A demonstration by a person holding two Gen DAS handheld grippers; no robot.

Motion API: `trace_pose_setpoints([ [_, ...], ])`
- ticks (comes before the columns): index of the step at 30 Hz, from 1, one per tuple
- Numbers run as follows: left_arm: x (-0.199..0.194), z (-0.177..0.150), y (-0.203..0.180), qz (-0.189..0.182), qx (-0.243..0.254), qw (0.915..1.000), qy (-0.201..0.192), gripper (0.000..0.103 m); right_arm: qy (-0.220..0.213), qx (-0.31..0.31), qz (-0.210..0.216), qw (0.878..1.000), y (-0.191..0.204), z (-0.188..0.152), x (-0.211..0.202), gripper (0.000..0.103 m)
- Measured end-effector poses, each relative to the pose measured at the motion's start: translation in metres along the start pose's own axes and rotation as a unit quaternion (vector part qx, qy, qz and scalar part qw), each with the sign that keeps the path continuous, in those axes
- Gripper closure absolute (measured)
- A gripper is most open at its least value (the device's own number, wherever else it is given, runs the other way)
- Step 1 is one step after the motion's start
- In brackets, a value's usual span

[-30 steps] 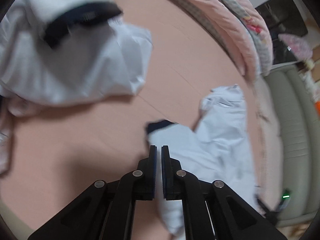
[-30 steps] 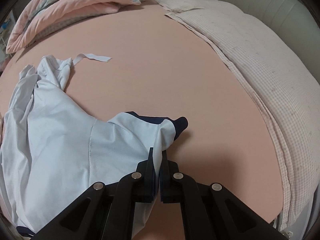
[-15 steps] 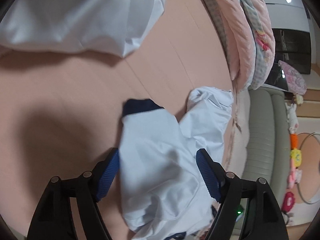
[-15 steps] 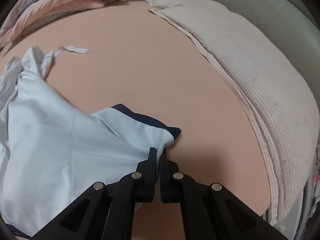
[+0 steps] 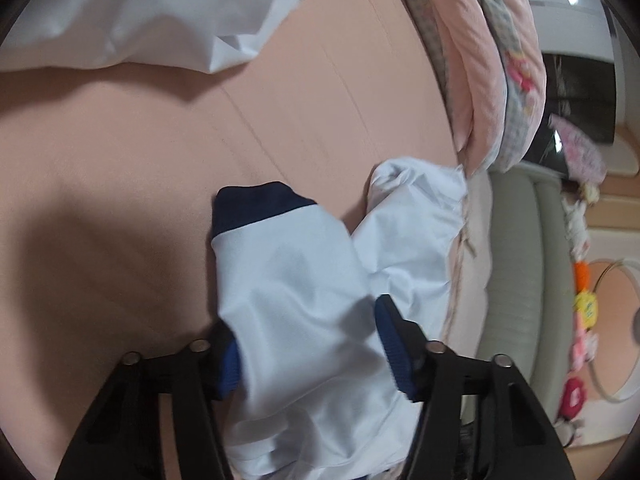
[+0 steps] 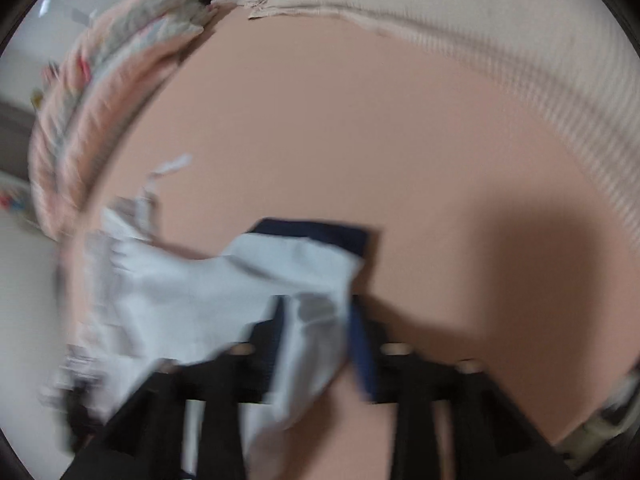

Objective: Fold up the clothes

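A white garment [image 5: 288, 280] with a navy cuff [image 5: 256, 204] lies crumpled on the pink bed sheet [image 5: 120, 200]. My left gripper [image 5: 310, 354] is open, and its blue-padded fingers [image 5: 394, 344] straddle the sleeve just behind the cuff. The right wrist view is motion-blurred. There the same white garment [image 6: 192, 292] and its navy cuff [image 6: 320, 232] show, and my right gripper [image 6: 318, 334] has its fingers apart with a fold of white cloth lying between them.
A second white garment [image 5: 140, 12] lies at the far left of the bed. Folded pink quilts [image 5: 492, 60] are stacked along the bed's edge, and a checked blanket [image 6: 520, 60] lies on the far side. A grey-green sofa [image 5: 520, 260] stands beyond the bed.
My left gripper went from shut to open and moved down over the sleeve. My right gripper, shut on the cloth before, has parted its fingers and swung, which blurs its view.
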State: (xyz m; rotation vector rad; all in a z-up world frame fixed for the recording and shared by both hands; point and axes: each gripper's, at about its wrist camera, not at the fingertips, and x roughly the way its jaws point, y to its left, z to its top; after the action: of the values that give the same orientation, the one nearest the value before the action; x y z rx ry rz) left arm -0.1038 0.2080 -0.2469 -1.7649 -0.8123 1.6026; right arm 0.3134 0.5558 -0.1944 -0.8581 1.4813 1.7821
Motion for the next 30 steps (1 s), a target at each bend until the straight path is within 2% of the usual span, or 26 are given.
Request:
trace_pose_setpoints([
  [1, 0.001, 0.0, 0.001, 0.003, 0.001, 1.0, 0.001, 0.063, 0.001, 0.022, 0.033, 0.999, -0.005, -0.001, -0.003, 0.045],
  [2, 0.001, -0.001, 0.001, 0.006, 0.003, 1.0, 0.001, 0.068, 0.007, 0.035, 0.049, 0.998, -0.007, -0.001, -0.002, 0.043],
  [4, 0.002, -0.002, 0.003, 0.011, 0.005, 0.9999, 0.003, 0.086, 0.022, 0.056, 0.074, 0.995, -0.009, 0.0, 0.001, 0.043],
  [7, 0.003, -0.003, 0.004, 0.02, 0.01, 0.9997, 0.003, 0.09, 0.037, 0.071, 0.085, 0.993, -0.018, -0.009, 0.012, 0.043],
  [12, -0.01, -0.007, 0.002, 0.044, 0.026, 0.9984, -0.026, 0.096, 0.039, 0.103, 0.109, 0.988, -0.026, -0.017, 0.011, 0.043],
  [15, -0.02, -0.009, 0.001, 0.068, 0.037, 0.996, -0.043, 0.097, 0.038, 0.091, 0.078, 0.992, -0.015, -0.012, 0.01, 0.043],
  [17, -0.032, -0.01, 0.001, 0.103, 0.049, 0.9917, -0.059, 0.098, 0.021, 0.038, 0.024, 0.999, 0.006, -0.011, 0.003, 0.043],
  [19, -0.043, -0.01, 0.003, 0.13, 0.057, 0.9872, -0.073, 0.098, 0.021, -0.034, -0.033, 0.999, 0.031, -0.012, 0.0, 0.043],
  [21, -0.054, -0.01, 0.008, 0.128, 0.052, 0.9869, -0.082, 0.098, 0.022, -0.12, -0.09, 0.989, 0.062, -0.018, 0.0, 0.043],
  [23, -0.065, -0.011, 0.014, 0.128, 0.045, 0.9866, -0.09, 0.098, 0.026, -0.187, -0.128, 0.974, 0.086, -0.026, 0.006, 0.043],
  [26, -0.075, -0.013, 0.015, 0.165, 0.054, 0.9791, -0.106, 0.1, 0.032, -0.198, -0.15, 0.968, 0.093, -0.028, 0.017, 0.043],
  [28, -0.082, -0.013, 0.015, 0.198, 0.069, 0.9705, -0.119, 0.1, 0.037, -0.161, -0.138, 0.977, 0.082, -0.026, 0.019, 0.043],
  [30, -0.088, -0.011, 0.018, 0.197, 0.067, 0.9708, -0.12, 0.1, 0.044, -0.092, -0.099, 0.99, 0.062, -0.02, 0.018, 0.043],
])
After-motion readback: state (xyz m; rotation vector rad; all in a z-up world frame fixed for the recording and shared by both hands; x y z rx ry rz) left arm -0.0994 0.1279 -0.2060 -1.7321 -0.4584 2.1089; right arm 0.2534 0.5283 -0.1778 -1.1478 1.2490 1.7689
